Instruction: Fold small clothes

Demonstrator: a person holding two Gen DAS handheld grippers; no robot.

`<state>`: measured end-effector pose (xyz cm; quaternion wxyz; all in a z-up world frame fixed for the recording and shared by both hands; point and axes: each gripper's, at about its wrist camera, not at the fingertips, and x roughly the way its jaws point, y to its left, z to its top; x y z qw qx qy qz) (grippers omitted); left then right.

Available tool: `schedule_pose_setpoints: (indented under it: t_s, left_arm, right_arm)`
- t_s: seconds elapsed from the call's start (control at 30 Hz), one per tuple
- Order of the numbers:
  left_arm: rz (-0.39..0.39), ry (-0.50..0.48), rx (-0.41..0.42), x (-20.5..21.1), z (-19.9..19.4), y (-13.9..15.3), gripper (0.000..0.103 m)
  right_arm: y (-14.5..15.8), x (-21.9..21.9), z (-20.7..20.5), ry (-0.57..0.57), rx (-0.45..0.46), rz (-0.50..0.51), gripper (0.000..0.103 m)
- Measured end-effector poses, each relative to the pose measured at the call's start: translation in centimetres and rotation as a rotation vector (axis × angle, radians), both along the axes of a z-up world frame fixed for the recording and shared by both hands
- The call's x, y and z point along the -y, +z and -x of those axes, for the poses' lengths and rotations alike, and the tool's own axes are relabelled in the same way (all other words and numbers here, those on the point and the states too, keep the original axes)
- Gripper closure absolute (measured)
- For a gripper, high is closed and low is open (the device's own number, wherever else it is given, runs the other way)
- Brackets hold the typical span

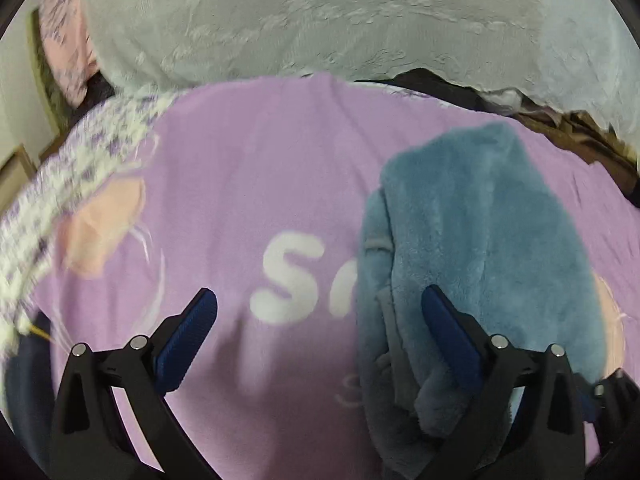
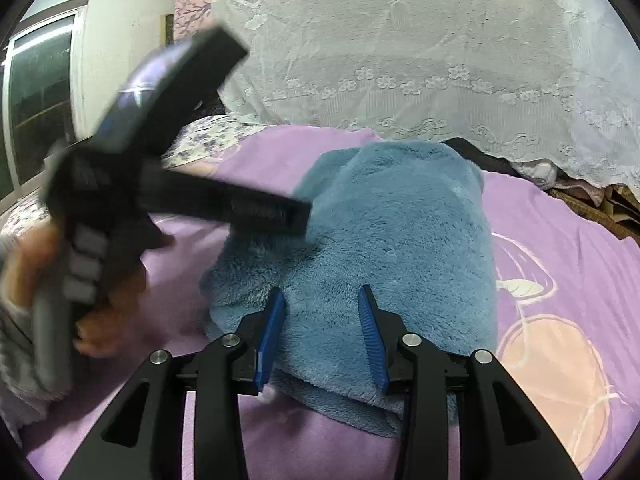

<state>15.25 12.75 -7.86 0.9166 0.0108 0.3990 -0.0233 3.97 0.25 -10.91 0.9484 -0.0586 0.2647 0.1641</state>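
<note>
Fleecy blue garment (image 2: 360,240) is being straddled by the half-open right claw (image 2: 322,336) — left claw (image 1: 320,344) wide, empty — folds risk being dragged apart.

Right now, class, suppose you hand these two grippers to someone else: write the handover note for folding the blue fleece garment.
Left gripper: jaws wide open, empty, above the purple blanket at the garment's left edge.
Right gripper: jaws part open over the near edge of the blue fleece garment; pads not pressing it.
Garment: lies on the blanket in a bunched, partly doubled heap, layered edges showing near the grippers.
Done: a rough fold, it seems.
Left: flatten, square it up, probably fold again.
</note>
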Motion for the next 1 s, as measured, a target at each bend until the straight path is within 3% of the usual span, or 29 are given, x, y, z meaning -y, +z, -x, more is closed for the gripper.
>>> schedule_pose_setpoints:
  t_s: [0.07,0.3,0.37,0.5,0.6,0.7,0.77,0.9,1.0]
  left_arm:
    - [0.051,0.012,-0.007,-0.6,0.0,-0.4,0.004]
    - [0.070,0.064,0.037,-0.9,2.5,1.9,0.004]
    - [0.060,0.057,0.080,-0.7,3.7,3.2,0.004]
    - [0.017,0.064,0.077,-0.2,4.0,3.0,0.004]
    - [0.038,0.092,0.084,-0.6,3.6,3.6,0.004]
    - [0.097,0.081,0.125,-0.8,3.5,5.3,0.004]
    - [0.095,0.060,0.120,-0.1,2.8,5.7,0.004]
    - [0.027,0.016,0.041,2.4,0.7,3.2,0.004]
    - [-0.004,0.018,0.021,2.8,0.3,0.4,0.004]
  right_arm:
    - [0.0,-0.2,0.1,0.011,0.005,0.011,0.059]
    - [0.5,0.0,0.9,0.049,0.026,-0.012,0.043]
    - [1.8,0.5,1.6,0.068,0.066,-0.021,0.043]
    - [3.3,3.0,0.3,0.019,0.059,-0.076,0.043]
    - [4.5,5.3,-2.9,-0.016,-0.007,-0.182,0.047]
    - [5.6,5.9,-5.9,-0.021,-0.031,-0.198,0.052]
    - [6.2,6.4,-8.6,-0.047,-0.062,-0.210,0.058]
    - [5.7,7.0,-13.5,-0.102,-0.153,-0.191,0.060]
    - [3.5,6.4,-15.8,-0.106,-0.225,-0.153,0.059]
